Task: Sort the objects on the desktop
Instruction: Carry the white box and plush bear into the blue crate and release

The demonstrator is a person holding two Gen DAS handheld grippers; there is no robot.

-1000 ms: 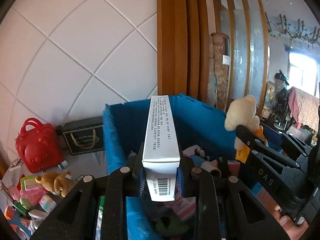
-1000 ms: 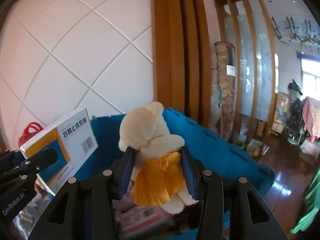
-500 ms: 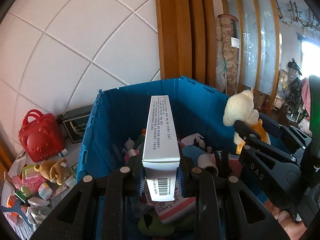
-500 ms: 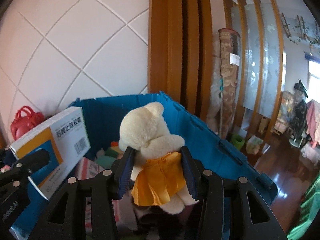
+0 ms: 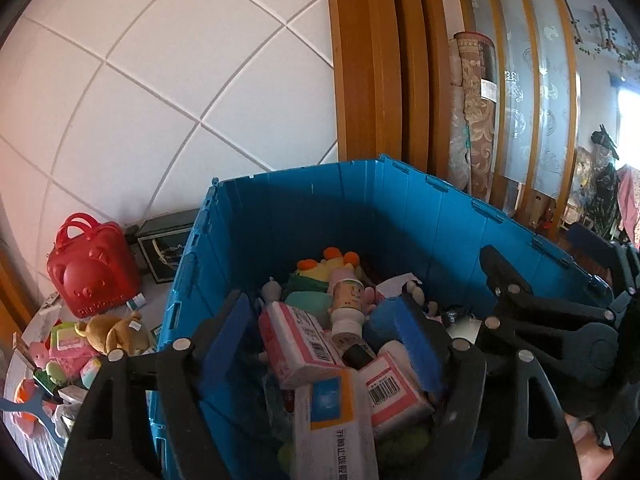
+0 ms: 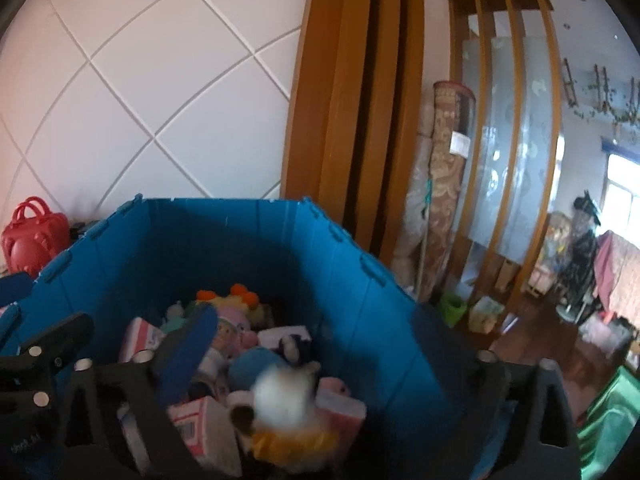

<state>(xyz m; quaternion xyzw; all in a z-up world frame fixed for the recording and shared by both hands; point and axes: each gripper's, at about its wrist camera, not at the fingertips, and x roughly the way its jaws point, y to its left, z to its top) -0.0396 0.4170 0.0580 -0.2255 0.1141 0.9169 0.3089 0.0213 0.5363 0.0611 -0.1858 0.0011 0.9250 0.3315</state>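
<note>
While my jaws are opening, the white box point(image 5: 334, 428) lies loose on the pile inside the blue crate point(image 5: 280, 216), below my left tongs point(image 5: 324, 344), whose pads press on nothing. The plush bear point(image 6: 286, 412), blurred, sits on the heap between the spreading pads of my right tongs point(image 6: 320, 360), also gripped by neither. Both items thus appear delivered. Outside the crate, on the table point(image 5: 158, 306), a red bag point(image 5: 90, 266), a brown plush point(image 5: 114, 330) and small bright toys point(image 5: 60, 356) wait unsorted, so I judge the sorting well begun but unfinished.
</note>
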